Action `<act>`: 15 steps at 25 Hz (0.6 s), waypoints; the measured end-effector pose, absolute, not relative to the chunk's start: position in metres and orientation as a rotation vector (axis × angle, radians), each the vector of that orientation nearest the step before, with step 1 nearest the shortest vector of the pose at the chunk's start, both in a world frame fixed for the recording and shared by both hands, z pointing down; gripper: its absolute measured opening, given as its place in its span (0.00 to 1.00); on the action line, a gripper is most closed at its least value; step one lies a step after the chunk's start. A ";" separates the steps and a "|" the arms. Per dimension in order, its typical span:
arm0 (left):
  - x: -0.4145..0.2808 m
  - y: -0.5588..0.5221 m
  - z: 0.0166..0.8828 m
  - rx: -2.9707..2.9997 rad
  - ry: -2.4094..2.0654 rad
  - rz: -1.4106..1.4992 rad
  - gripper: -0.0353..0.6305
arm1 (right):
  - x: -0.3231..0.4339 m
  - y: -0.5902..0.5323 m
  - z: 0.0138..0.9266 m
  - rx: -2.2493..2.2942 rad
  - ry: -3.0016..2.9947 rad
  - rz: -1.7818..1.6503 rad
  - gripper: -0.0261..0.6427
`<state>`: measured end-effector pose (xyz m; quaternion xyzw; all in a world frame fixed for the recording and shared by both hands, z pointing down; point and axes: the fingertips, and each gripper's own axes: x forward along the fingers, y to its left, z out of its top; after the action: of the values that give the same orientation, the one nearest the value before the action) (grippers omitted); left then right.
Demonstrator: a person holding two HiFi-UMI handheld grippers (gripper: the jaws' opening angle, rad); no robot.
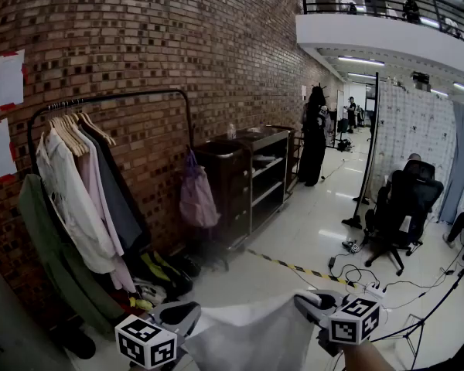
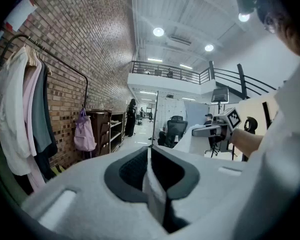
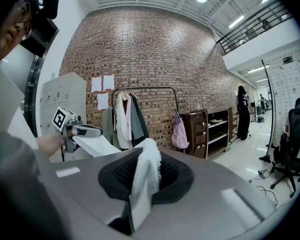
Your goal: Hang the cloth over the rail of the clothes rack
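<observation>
A white cloth (image 1: 251, 335) hangs stretched between my two grippers at the bottom of the head view. My left gripper (image 1: 178, 317) is shut on its left corner; that cloth edge (image 2: 154, 191) is pinched between the jaws. My right gripper (image 1: 313, 304) is shut on the other corner, a fluffy cloth fold (image 3: 145, 176) sticking up between its jaws. The clothes rack (image 1: 112, 99), a black rail against the brick wall, stands to the upper left with several garments (image 1: 81, 199) on hangers. Both grippers are well below and right of the rail (image 3: 145, 89).
A purple bag (image 1: 196, 195) hangs at the rack's right end. A dark shelf cart (image 1: 251, 180) stands beside it. Shoes (image 1: 166, 273) lie under the rack. A person sits in an office chair (image 1: 398, 207) at the right, cables (image 1: 356, 273) on the floor.
</observation>
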<state>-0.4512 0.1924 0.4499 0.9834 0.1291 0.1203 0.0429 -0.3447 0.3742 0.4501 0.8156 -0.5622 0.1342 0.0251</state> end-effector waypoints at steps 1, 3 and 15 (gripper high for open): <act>-0.437 0.176 0.447 3.010 0.389 0.366 0.09 | -0.329 0.359 0.448 2.519 -1.740 0.417 0.08; -0.407 0.144 0.440 3.017 0.380 0.359 0.09 | -0.297 0.327 0.442 2.514 -1.743 0.410 0.08; -0.274 -0.005 0.407 3.079 0.252 0.343 0.09 | -0.149 0.176 0.407 2.476 -1.823 0.315 0.08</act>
<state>-0.2744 -0.0050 0.4073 0.9905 0.0809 0.1102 0.0169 -0.1489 0.1755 0.4074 0.8008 -0.5896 0.1020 0.0252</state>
